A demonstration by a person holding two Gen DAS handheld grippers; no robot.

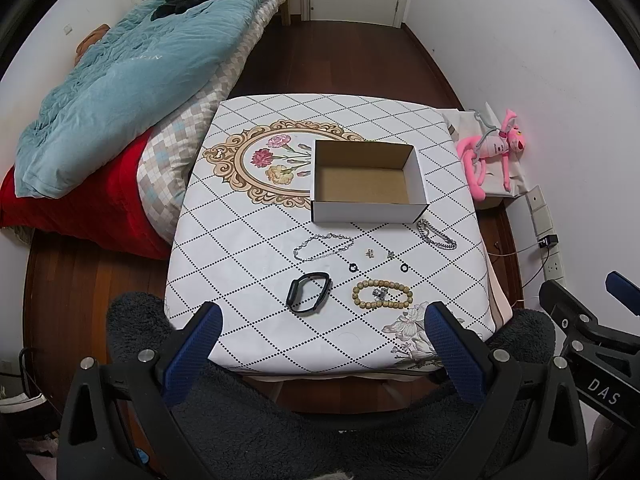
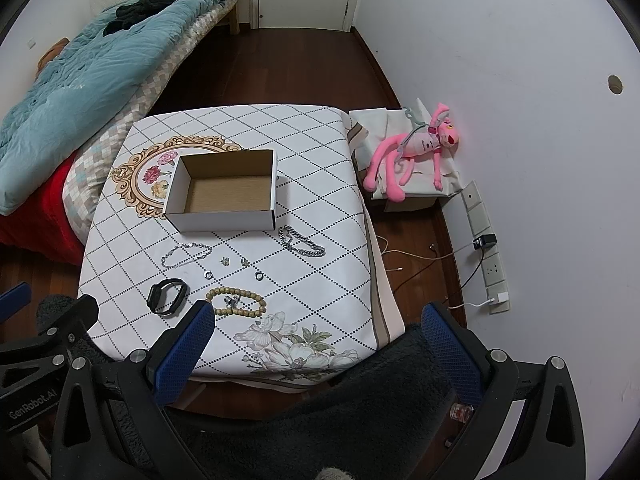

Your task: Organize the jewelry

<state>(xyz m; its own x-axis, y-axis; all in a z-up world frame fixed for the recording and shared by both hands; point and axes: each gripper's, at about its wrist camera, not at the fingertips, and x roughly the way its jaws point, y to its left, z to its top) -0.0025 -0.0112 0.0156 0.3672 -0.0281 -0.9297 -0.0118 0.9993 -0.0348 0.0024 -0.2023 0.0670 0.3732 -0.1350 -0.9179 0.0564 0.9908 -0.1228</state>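
An open white cardboard box (image 1: 368, 210) (image 2: 224, 220), empty, stands on the patterned table (image 1: 248, 280) (image 2: 328, 240). In front of it lie a thin silver bracelet (image 1: 323, 247) (image 2: 186, 255), a thick silver chain (image 1: 436, 234) (image 2: 302, 242), two small earrings (image 1: 370, 254) (image 2: 225, 261), two dark rings (image 1: 353, 267) (image 2: 207, 275), a black watch band (image 1: 309, 298) (image 2: 166, 296) and a wooden bead bracelet (image 1: 382, 298) (image 2: 236, 300). My left gripper (image 1: 323, 318) is open and empty above the near table edge. My right gripper (image 2: 318, 316) is open and empty, near the table's front right corner.
A bed with a teal quilt (image 1: 132, 68) (image 2: 72, 72) borders the table on the left. A pink plush toy (image 1: 496, 148) (image 2: 416, 152) lies on a box at the right wall. Cables and wall sockets (image 2: 492, 264) are on the right. A dark fluffy fabric (image 1: 280, 420) lies under both grippers.
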